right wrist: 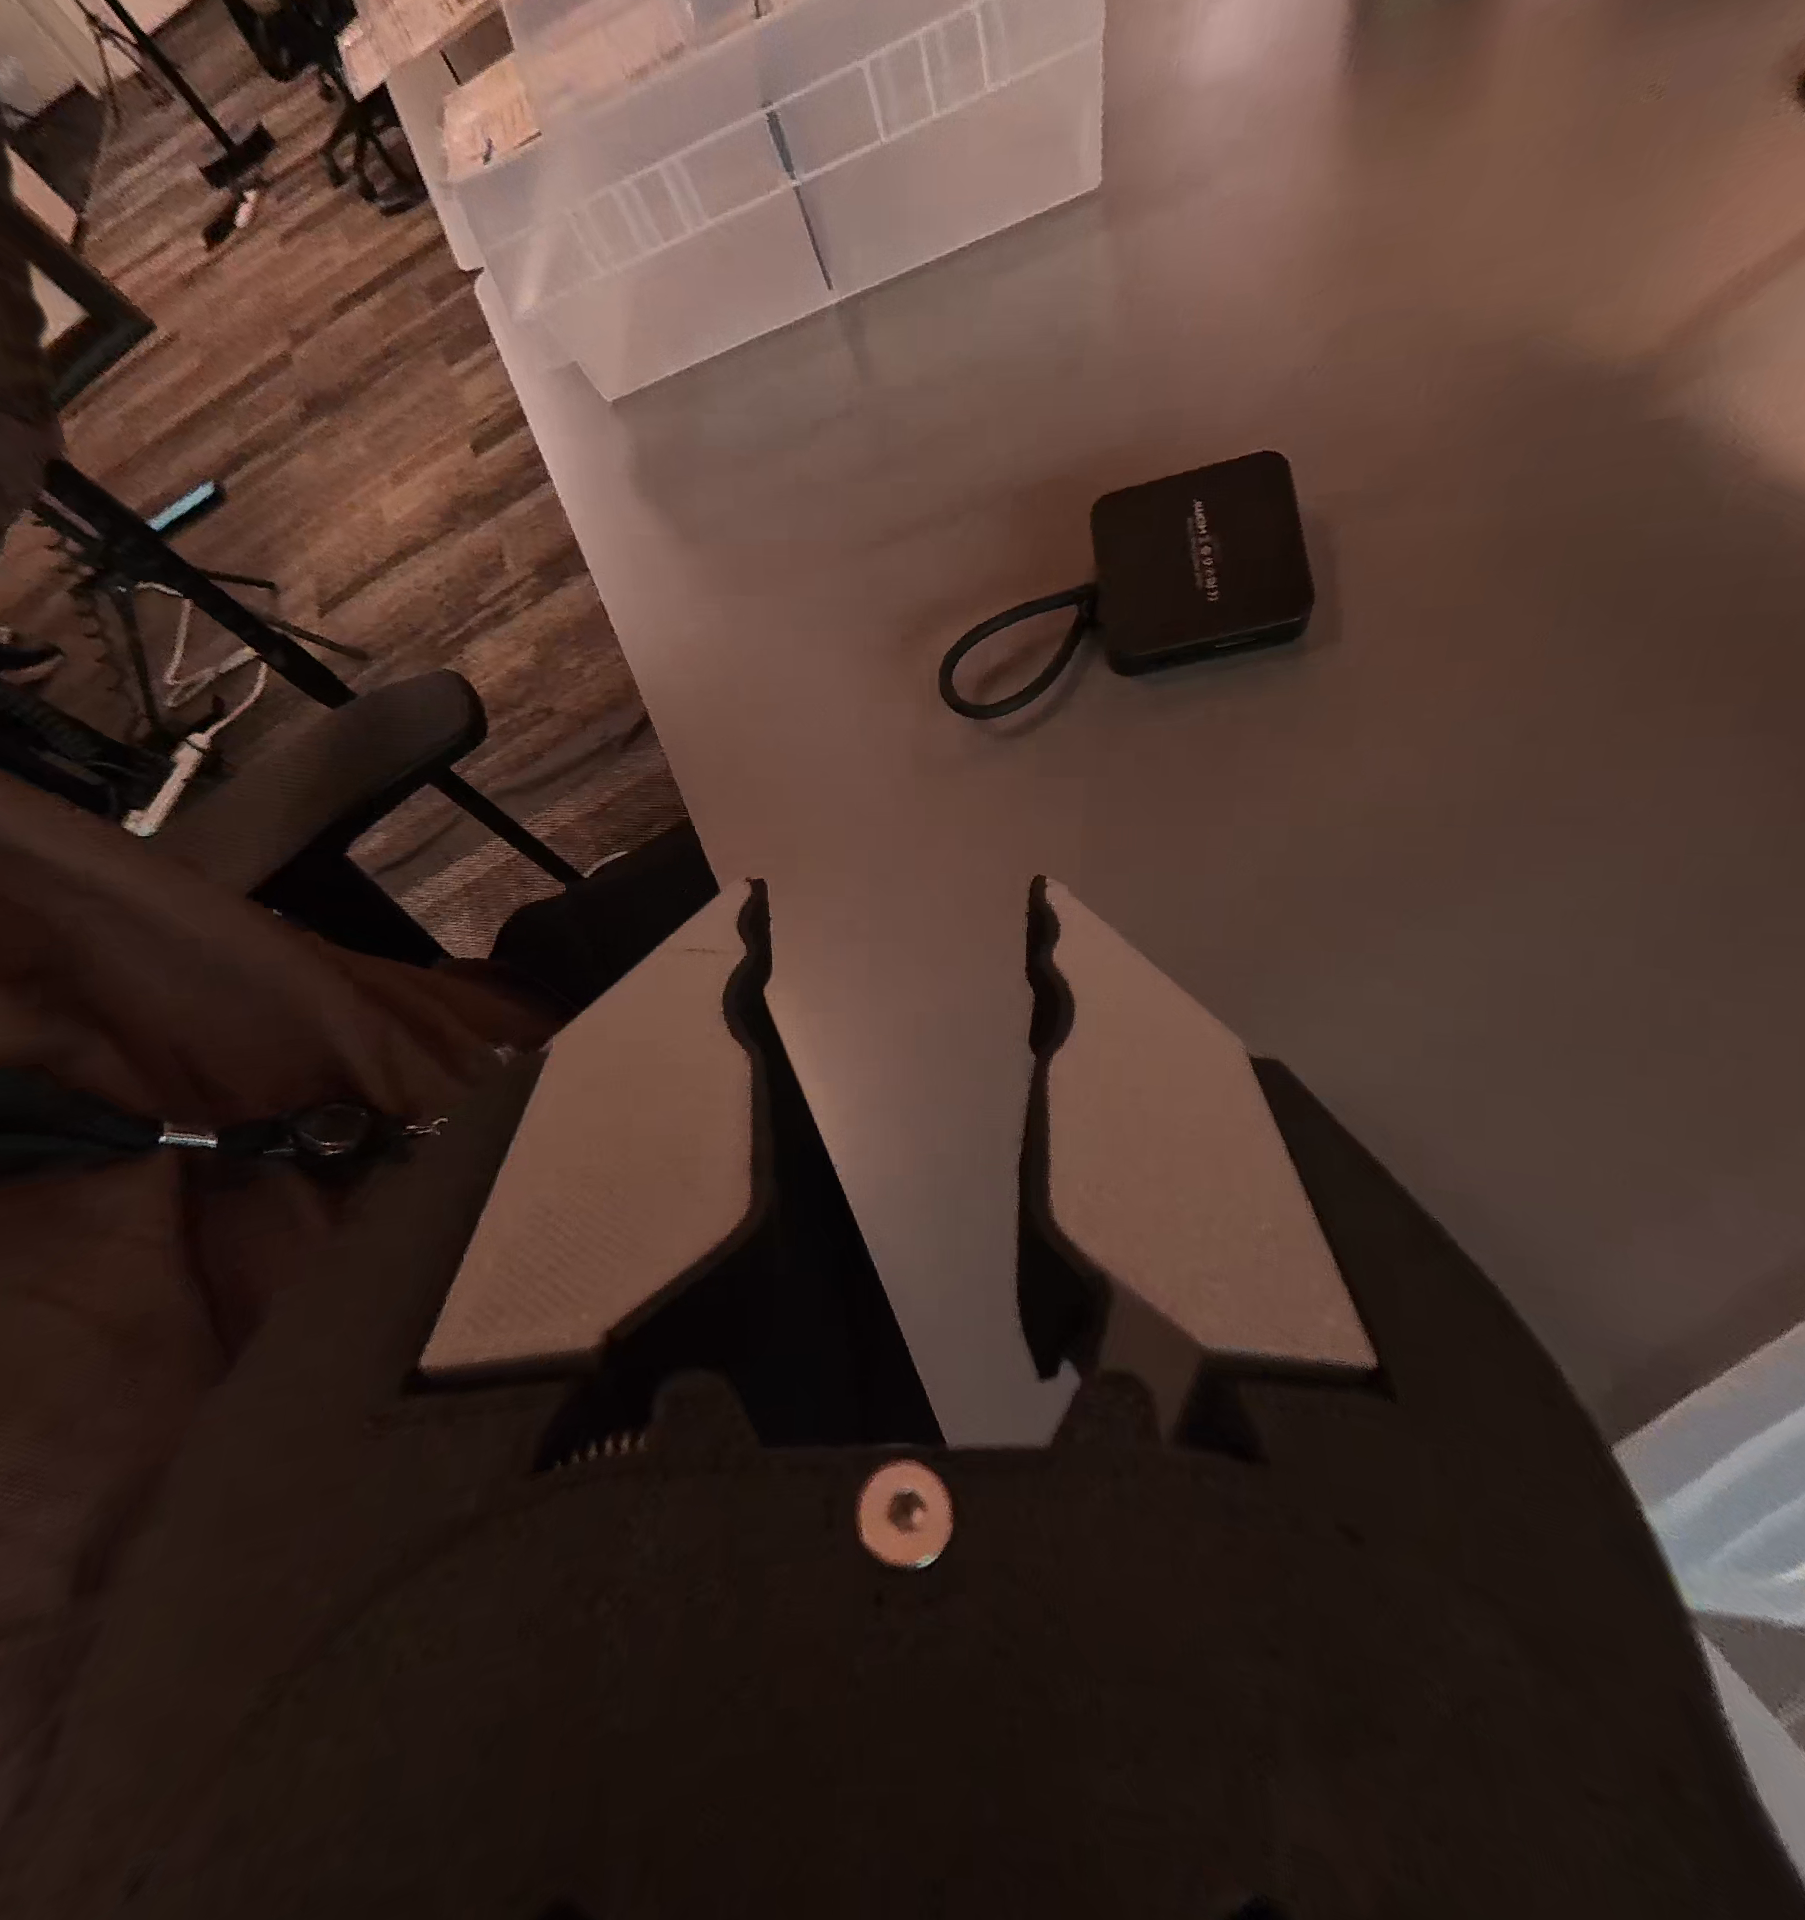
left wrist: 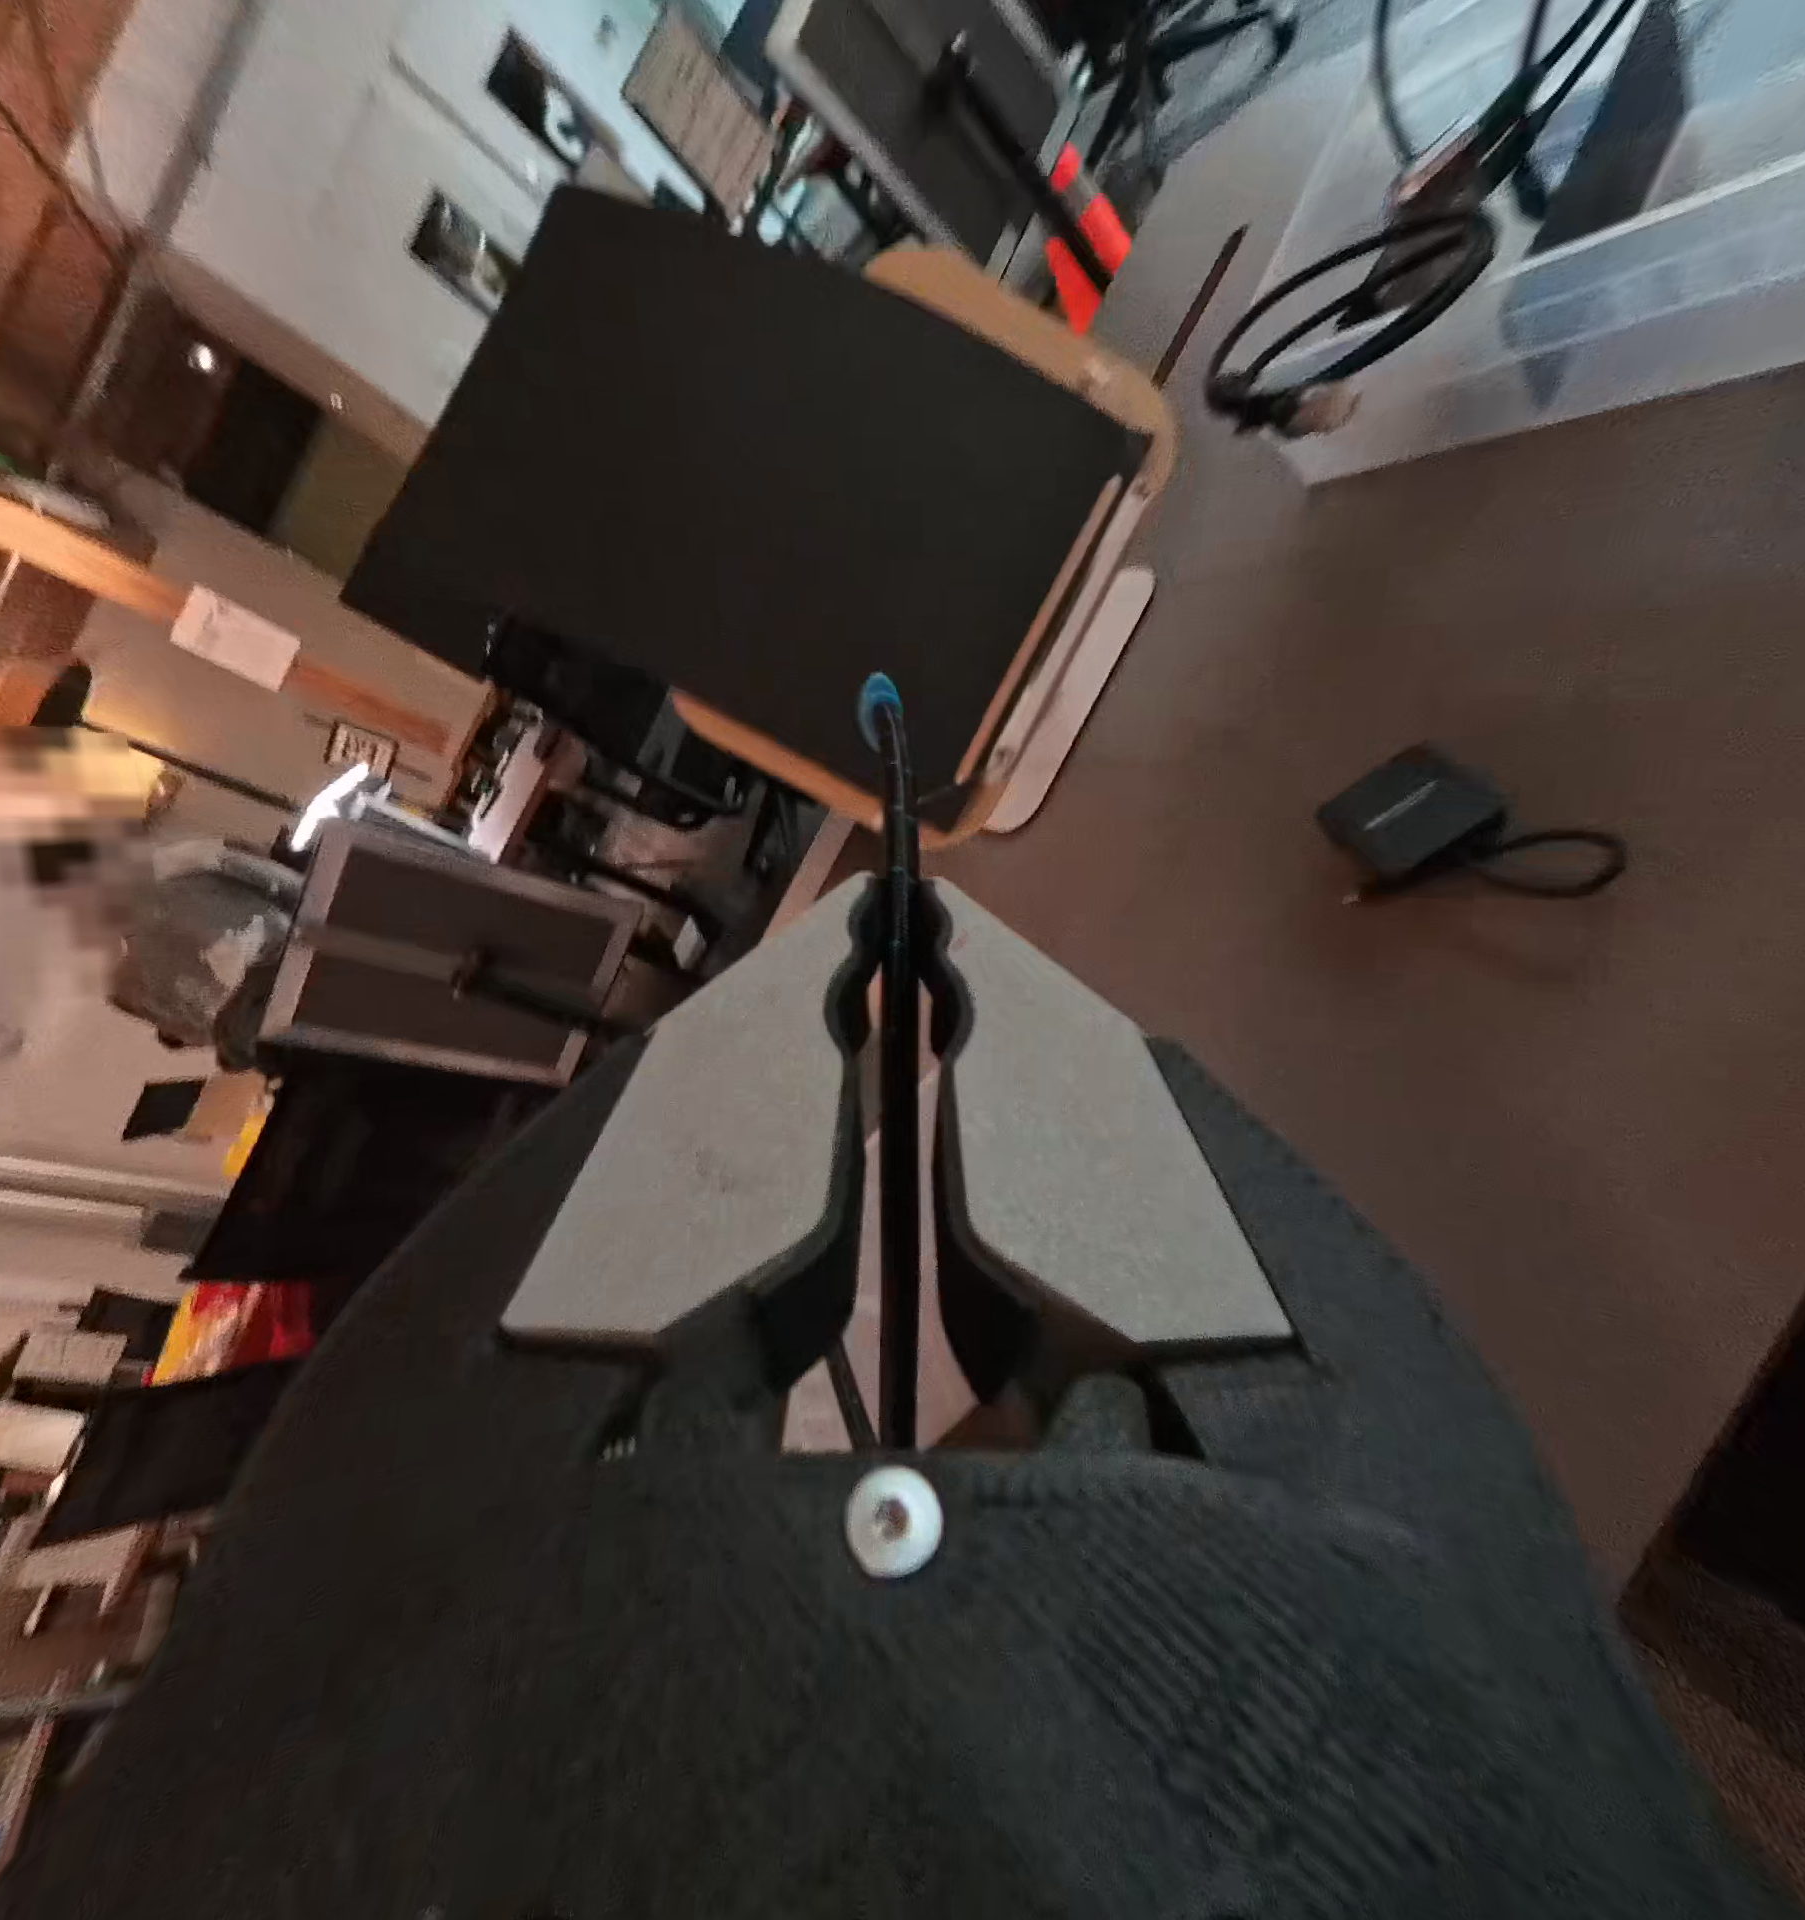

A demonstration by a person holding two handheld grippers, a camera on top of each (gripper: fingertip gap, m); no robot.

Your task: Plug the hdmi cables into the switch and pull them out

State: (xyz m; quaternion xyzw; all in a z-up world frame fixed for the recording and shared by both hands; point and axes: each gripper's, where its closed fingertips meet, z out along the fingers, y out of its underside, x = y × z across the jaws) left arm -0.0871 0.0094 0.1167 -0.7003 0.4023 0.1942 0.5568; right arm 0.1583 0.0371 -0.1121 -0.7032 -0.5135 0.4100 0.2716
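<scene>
My left gripper (left wrist: 900,894) is shut on a thin black HDMI cable (left wrist: 898,1091). The cable runs up between the fingers and ends in a blue-tipped plug (left wrist: 877,698) held in the air above the table. The black square switch (left wrist: 1412,821) lies on the table to the right, with a short looped black lead (left wrist: 1563,868). In the right wrist view the switch (right wrist: 1201,559) lies ahead and to the right, its lead (right wrist: 1012,665) looping left. My right gripper (right wrist: 896,904) is open and empty, above the table's near edge.
A coil of black cable (left wrist: 1345,312) lies at the far side by a clear plastic bin (left wrist: 1604,208). A black-topped board (left wrist: 752,488) stands past the left gripper. Clear bins (right wrist: 804,187) stand at the table's far end. A chair (right wrist: 378,769) and wood floor lie to the left.
</scene>
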